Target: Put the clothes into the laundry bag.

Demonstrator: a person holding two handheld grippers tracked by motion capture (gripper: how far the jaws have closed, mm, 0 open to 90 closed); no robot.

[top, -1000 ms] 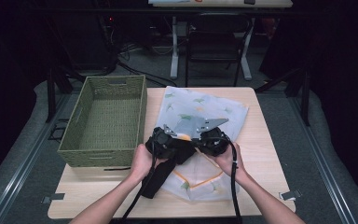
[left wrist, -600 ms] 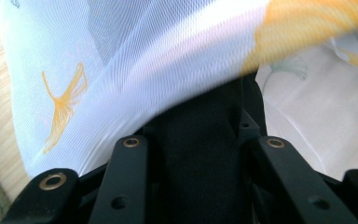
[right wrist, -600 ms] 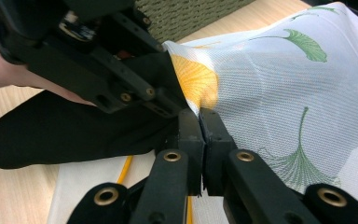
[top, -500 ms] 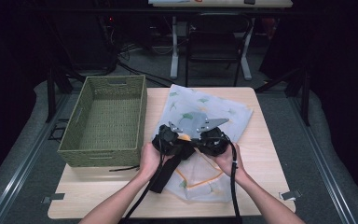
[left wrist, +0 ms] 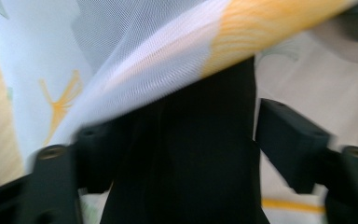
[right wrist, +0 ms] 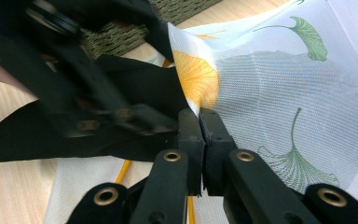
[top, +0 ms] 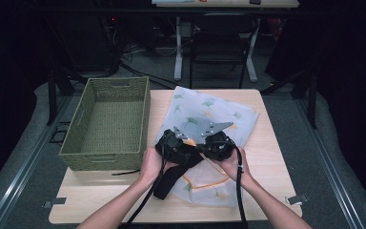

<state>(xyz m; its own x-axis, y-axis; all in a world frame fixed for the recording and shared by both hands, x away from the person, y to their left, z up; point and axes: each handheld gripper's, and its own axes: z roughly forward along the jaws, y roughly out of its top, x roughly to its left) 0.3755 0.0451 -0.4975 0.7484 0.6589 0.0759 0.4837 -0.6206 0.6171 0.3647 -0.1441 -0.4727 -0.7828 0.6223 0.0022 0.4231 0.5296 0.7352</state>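
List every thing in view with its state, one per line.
Left claw: jaws just opened, black cloth between them, pads apart from it.
Right claw: shut on the mesh bag's edge.
Mesh bag: spread on the table, one edge lifted.
Black cloth: lying partly on the bag.
Basket: upright, empty.

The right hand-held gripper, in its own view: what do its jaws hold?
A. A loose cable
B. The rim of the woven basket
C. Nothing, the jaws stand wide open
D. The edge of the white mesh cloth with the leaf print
D: in the right gripper view the right hand-held gripper has its jaws pressed together on the edge of the white mesh cloth, beside its orange leaf.
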